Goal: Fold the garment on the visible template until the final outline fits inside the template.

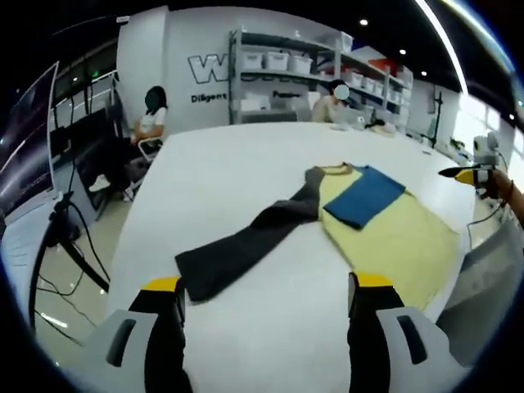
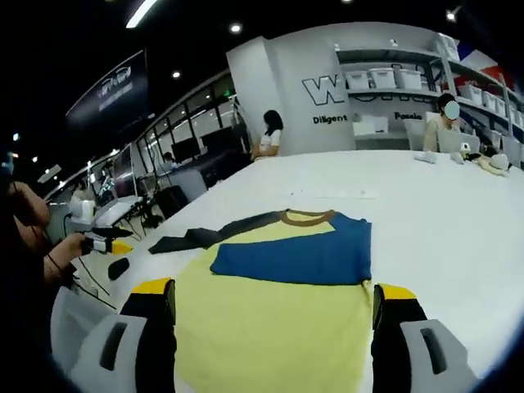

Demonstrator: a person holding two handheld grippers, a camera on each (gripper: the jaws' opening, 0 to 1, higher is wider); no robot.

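Note:
A garment lies flat on the white table (image 1: 246, 172). It has a yellow body (image 1: 401, 237), a blue part (image 1: 364, 196) folded over it and a dark grey sleeve (image 1: 246, 246) stretched out toward me. My left gripper (image 1: 268, 286) hovers open above the table, just short of the sleeve's cuff end. In the right gripper view the yellow body (image 2: 270, 319) spreads below my open right gripper (image 2: 275, 288), with the blue part (image 2: 299, 254) and brown collar (image 2: 309, 216) beyond it. The dark sleeve (image 2: 192, 237) runs off to the left.
The right gripper (image 1: 468, 173) shows at the table's right edge, and the left gripper (image 2: 105, 244), held by a hand, at the left. People sit at the far side (image 1: 151, 115) (image 2: 446, 123). Shelves with boxes (image 1: 311, 74) stand behind. Cables and a stand (image 1: 70, 246) fill the floor beside the table.

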